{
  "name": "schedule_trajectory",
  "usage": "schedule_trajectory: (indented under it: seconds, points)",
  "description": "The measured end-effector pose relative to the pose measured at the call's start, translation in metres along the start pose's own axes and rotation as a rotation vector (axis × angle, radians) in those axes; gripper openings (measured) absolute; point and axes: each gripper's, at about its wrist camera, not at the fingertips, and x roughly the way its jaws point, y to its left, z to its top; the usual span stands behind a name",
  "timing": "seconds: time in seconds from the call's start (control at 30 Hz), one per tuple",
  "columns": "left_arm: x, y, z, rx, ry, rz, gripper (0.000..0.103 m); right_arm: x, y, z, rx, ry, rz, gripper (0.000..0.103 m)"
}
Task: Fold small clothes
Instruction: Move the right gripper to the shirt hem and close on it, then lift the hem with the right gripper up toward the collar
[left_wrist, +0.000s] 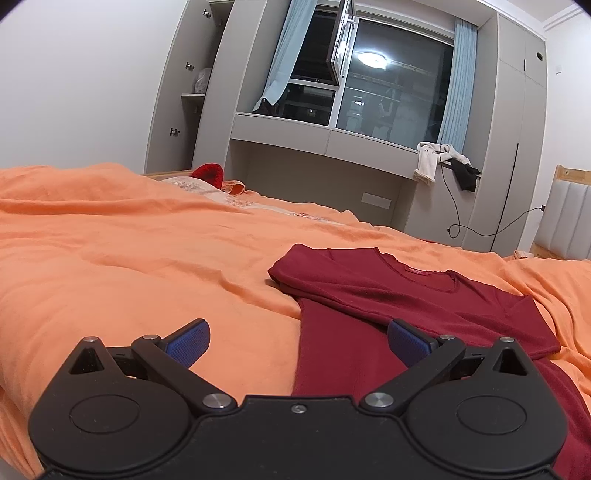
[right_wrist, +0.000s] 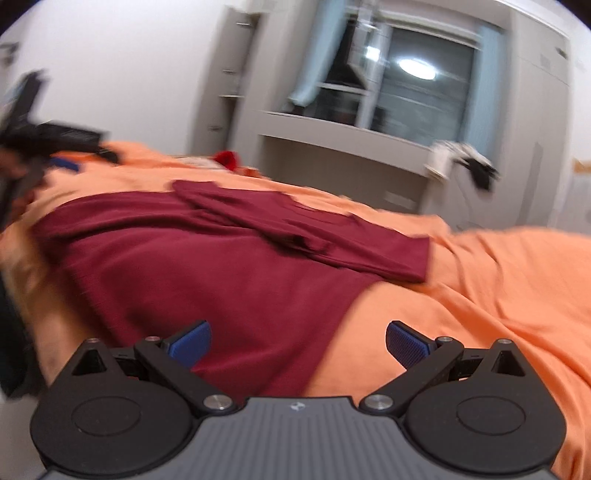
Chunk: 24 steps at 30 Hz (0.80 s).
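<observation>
An orange bedspread (left_wrist: 129, 251) covers the bed, and on it lies a dark red long-sleeved top (left_wrist: 369, 295), collar toward the window, both sleeves folded across the chest, its long axis running from collar to hem toward the grippers. The left gripper (left_wrist: 298, 341), jaws wide apart and empty, hangs over the top's left edge; the right gripper (right_wrist: 298, 341), equally spread, hangs over its right edge. Both sit about equally near the hem end, probably the next hold.

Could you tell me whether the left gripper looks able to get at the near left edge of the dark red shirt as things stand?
Probably yes. The left gripper has its jaws open and empty, and the dark red shirt lies flat on the orange bedspread with its left edge between them, nothing in the way.
</observation>
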Motion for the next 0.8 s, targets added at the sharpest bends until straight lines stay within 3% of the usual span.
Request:
schedule_trajectory:
  seconds: [0.2,0.3,0.4,0.43,0.47,0.5,0.53,0.63,0.8]
  points:
    - [0.000,0.000,0.000,0.002,0.000,0.002,0.102,-0.001,0.045,-0.011,-0.237,0.035,0.066,0.102]
    - [0.000,-0.001,0.000,0.001,-0.001,0.001,0.102,0.004,0.067,-0.020,-0.374,0.033,0.012,0.094]
    - [0.000,-0.001,0.000,0.004,0.000,0.000,0.102,0.010,0.080,-0.026,-0.464,0.030,-0.044,0.072]
    - [0.001,-0.001,0.000,0.004,0.001,0.001,0.102,0.011,0.083,-0.026,-0.480,0.029,-0.056,0.060]
    - [0.000,0.000,0.000,0.005,0.001,0.002,0.102,0.012,0.083,-0.028,-0.487,0.029,-0.063,0.041]
    - [0.000,0.000,0.000,0.004,0.000,0.003,0.102,0.013,0.084,-0.028,-0.492,0.033,-0.069,0.032]
    - [0.000,0.000,0.000,0.003,-0.001,0.003,0.102,0.013,0.084,-0.029,-0.493,0.038,-0.074,0.014]
    - [0.002,-0.001,0.001,-0.001,-0.002,0.001,0.102,0.011,0.084,-0.027,-0.505,0.046,-0.098,0.004]
    - [-0.001,0.006,0.004,-0.025,-0.018,0.001,0.102,-0.007,0.083,-0.019,-0.531,0.045,-0.157,0.003]
